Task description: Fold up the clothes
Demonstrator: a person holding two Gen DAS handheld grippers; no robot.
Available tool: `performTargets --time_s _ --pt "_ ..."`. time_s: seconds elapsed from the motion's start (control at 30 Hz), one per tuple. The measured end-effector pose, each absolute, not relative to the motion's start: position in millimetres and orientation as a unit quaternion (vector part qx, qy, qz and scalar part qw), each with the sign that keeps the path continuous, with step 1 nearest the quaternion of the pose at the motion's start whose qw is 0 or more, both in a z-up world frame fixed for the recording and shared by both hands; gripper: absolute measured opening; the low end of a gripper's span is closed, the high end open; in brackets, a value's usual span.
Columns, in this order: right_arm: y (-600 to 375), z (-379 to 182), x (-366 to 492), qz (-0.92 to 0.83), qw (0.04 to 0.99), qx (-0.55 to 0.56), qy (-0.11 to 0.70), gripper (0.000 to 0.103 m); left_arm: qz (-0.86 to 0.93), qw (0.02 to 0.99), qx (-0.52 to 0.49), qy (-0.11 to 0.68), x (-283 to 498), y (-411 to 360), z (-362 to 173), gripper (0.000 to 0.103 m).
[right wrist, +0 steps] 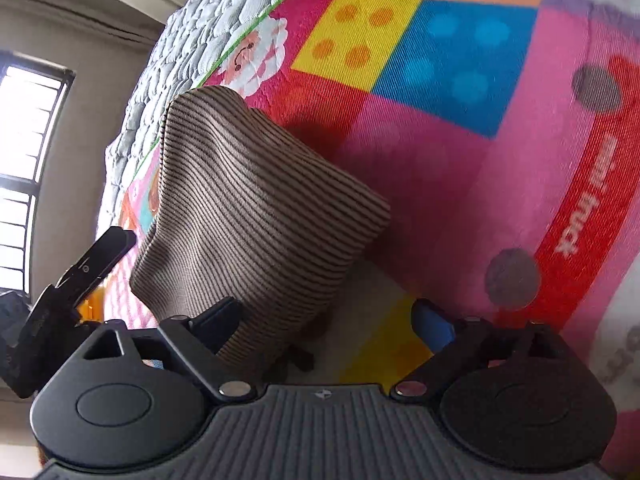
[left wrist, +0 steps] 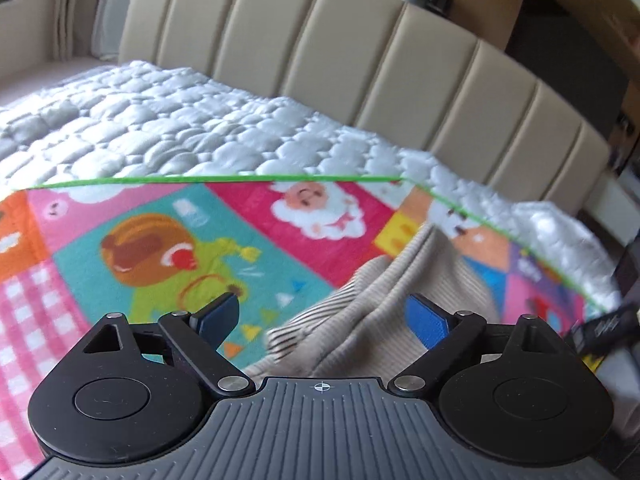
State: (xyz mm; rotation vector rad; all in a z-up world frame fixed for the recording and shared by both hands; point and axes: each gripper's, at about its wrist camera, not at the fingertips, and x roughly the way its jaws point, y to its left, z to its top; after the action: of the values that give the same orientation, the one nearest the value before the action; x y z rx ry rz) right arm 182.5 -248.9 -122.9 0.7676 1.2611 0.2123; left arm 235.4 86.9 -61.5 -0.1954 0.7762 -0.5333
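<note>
Right wrist view: striped ribbed knit garment [right wrist: 256, 208], beige w/ thin dark stripes, already partly folded into a compact slab. It lies on a cartoon-print play mat [right wrist: 460, 160] spread over a white quilted bed cover [right wrist: 176, 40]. Long axis runs diagonally in this view, from near lower-left by the gripper up toward the far rounded end beside the sheep print. One straight edge faces lower right; the corner there sits a little proud of the mat, w/ shadow beneath it.

Left wrist view: same garment [left wrist: 380, 300] shows as bunched ribbed folds rising right of centre, not flat on this side.

Right gripper [right wrist: 332, 320]: jaws spread wide, nothing pinched. Near end of garment overlaps the left finger [right wrist: 218, 322] in view; contact there can't be told. Blue pad of other finger [right wrist: 434, 326] stands clear over the mat.

Left gripper [left wrist: 324, 324]: jaws spread, folds lying between the fingers, no pinch visible.

Step, judged: mid-fold, between grasps, both grippers lining up on the near end. Frames blurred, so fine contact unclear.

Next move calls for: each gripper closing on a near edge or corner, taking all layers together, then carrying that end along the long axis onto the far end, keeping edges square. The bunched left side likely needs smoothing first.

Beyond the bed: padded beige headboard [left wrist: 360, 40], barred window [right wrist: 28, 160].
</note>
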Motion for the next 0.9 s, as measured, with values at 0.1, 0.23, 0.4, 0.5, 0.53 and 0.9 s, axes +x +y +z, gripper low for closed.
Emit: performTargets --time_s 0.1,0.23,0.4,0.5,0.53,0.9 --pt "-241 -127 188 0.125 0.721 0.376 0.568 0.071 -0.256 0.868 -0.114 0.41 251 82 -80 0.092" --pt "-231 -131 210 0.128 0.717 0.374 0.575 0.066 -0.259 0.837 -0.135 0.464 260 86 -117 0.094" --pt "-224 -108 263 0.114 0.773 0.298 0.548 0.066 -0.299 0.82 -0.118 0.473 243 75 -116 0.091" --pt "-212 -93 297 0.118 0.803 0.23 0.538 0.069 -0.336 0.808 -0.081 0.476 230 51 -114 0.091" --pt "-208 -88 302 0.12 0.814 0.204 0.53 0.069 -0.35 0.803 -0.075 0.477 226 42 -114 0.091" --pt "-239 -58 254 0.138 0.876 0.074 0.456 0.083 -0.491 0.751 -0.016 0.44 181 -13 -99 0.094"
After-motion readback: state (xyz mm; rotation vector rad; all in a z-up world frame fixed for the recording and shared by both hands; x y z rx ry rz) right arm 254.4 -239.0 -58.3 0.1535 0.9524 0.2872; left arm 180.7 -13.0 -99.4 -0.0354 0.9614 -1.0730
